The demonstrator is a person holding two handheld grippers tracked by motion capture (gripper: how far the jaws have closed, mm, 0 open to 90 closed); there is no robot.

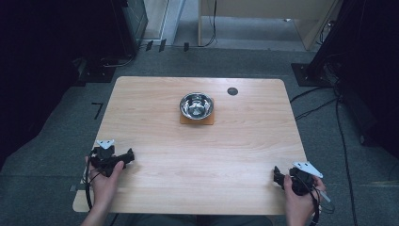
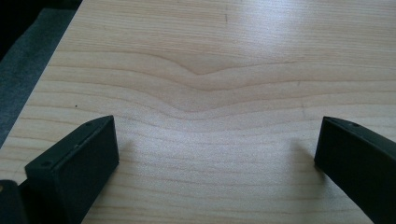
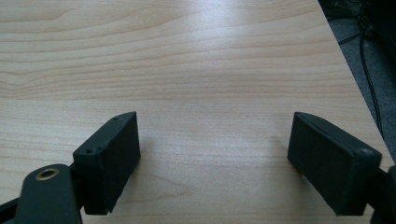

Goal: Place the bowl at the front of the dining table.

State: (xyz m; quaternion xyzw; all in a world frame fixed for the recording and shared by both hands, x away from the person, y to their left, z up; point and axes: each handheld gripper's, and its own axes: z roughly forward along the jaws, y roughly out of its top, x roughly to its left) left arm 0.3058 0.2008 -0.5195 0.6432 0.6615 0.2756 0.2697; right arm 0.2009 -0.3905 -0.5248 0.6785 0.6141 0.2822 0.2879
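Note:
A shiny steel bowl (image 1: 196, 105) sits on a square brown mat (image 1: 197, 120) at the far middle of the wooden table (image 1: 197, 155). A hand holds my left gripper (image 1: 128, 155) at the near left corner, low over the table. Its own view shows the left gripper (image 2: 217, 135) open, with bare wood between the jaws. My right gripper (image 1: 277, 175) is held at the near right corner, close to the table's edge. In its own view the right gripper (image 3: 215, 135) stands open too, with nothing between the jaws. Both grippers are far from the bowl.
A small round black cap (image 1: 232, 91) sits in the tabletop at the far right of the bowl. Grey carpet surrounds the table, with cables (image 1: 339, 122) on the floor to the right and dark equipment at both sides.

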